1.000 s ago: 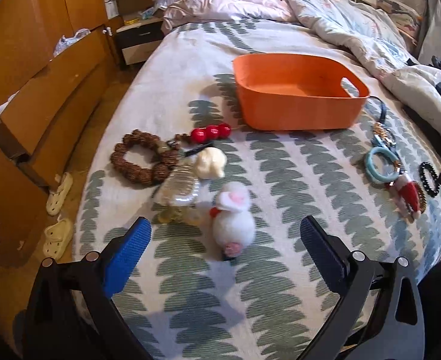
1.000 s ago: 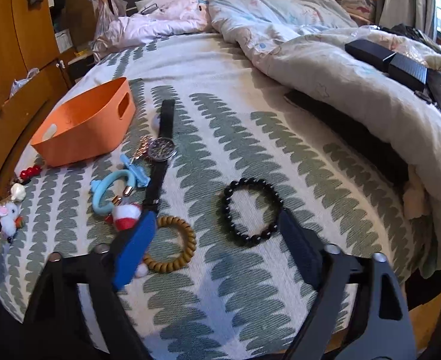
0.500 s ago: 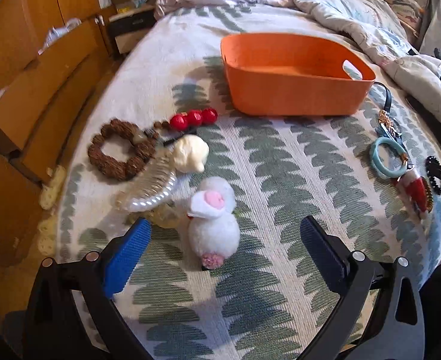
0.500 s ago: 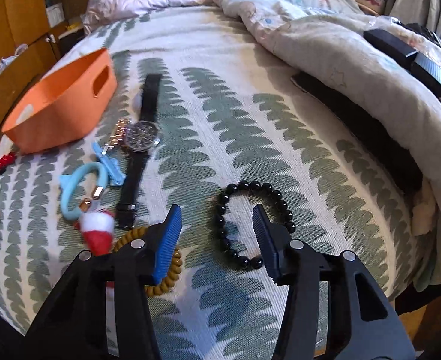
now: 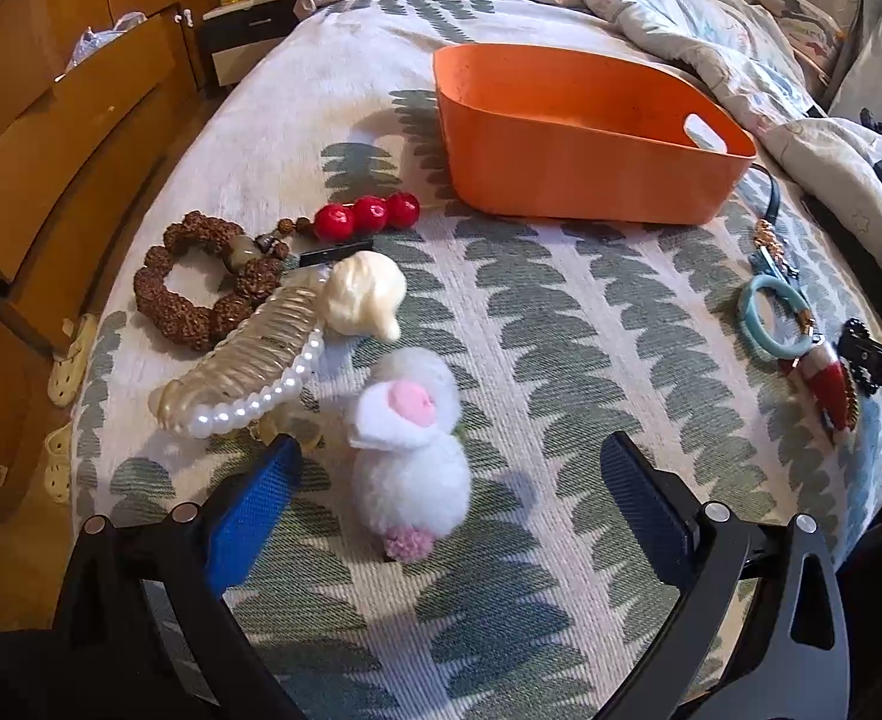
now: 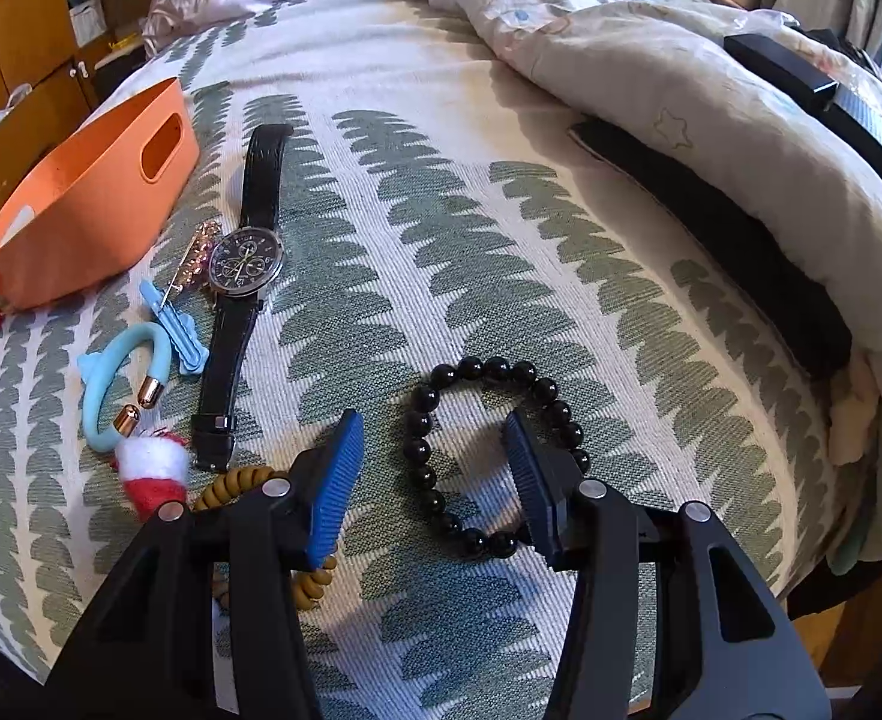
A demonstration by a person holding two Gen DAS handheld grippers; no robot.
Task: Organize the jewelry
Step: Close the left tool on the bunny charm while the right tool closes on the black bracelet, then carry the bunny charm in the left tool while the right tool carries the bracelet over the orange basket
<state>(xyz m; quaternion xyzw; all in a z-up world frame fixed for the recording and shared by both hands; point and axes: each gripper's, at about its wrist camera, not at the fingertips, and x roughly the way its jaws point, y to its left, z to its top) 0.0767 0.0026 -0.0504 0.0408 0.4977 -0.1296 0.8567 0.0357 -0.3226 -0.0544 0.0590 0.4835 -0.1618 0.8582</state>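
Layout on the bed (image 6: 501,192). Right wrist view: the basket (image 6: 81,222) lies far left; the watch (image 6: 243,264) lies right of it; the bead bracelet (image 6: 489,456) lies right of the watch. Left wrist view: the pompom toy (image 5: 411,462) lies in front of the basket (image 5: 585,138), with the hair claw (image 5: 249,360) and seed bracelet (image 5: 201,288) to its left.

Soft daylight fills both views, brightest at the window strip right of the rumpled duvet (image 6: 651,78). The orange basket (image 5: 585,138) throws a faint shadow leftward onto the bedspread (image 5: 561,330); its own inside wall glows evenly. Fisheye bending curves the bedspread's edges, with dark vignetting in the corners. Focus is crisp near the basket, slightly softer beyond it.
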